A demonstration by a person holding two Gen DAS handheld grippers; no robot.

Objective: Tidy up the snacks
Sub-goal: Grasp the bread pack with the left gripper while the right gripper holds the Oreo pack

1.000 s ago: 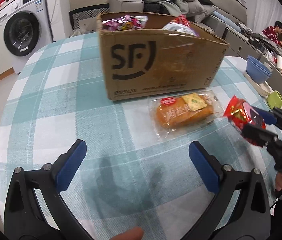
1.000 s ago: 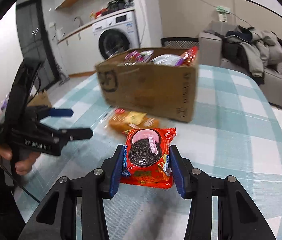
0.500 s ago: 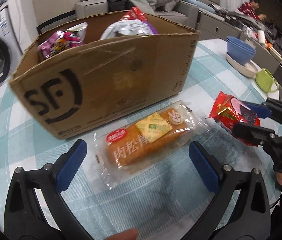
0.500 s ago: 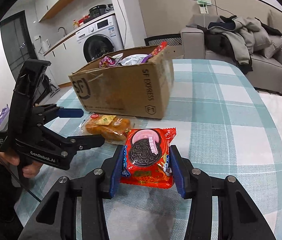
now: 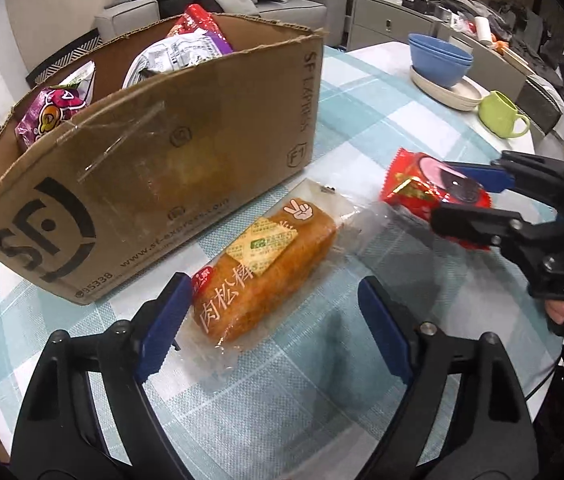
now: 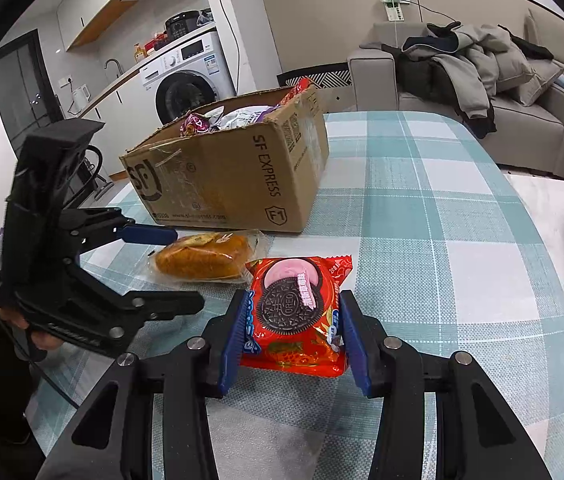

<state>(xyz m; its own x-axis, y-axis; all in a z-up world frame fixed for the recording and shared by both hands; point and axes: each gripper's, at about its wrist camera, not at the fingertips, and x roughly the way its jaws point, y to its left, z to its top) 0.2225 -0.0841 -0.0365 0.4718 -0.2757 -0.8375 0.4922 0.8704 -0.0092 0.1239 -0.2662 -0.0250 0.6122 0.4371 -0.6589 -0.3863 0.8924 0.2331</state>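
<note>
- The bench (image 6: 461, 240) carries a checked cloth.
- A cardboard box (image 5: 186, 168) on it holds snack bags.
- The bread pack (image 5: 266, 264) lies just beside the box, between the wide-open left tool (image 5: 278, 324).
- The right tool (image 6: 289, 332) is clamped on the red Oreo packet (image 6: 295, 312).

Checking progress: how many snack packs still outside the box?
2. The bread pack lies on the table by the box, between the open left gripper fingers; the Oreo pack is clamped in the right gripper. None seem hidden.
</note>
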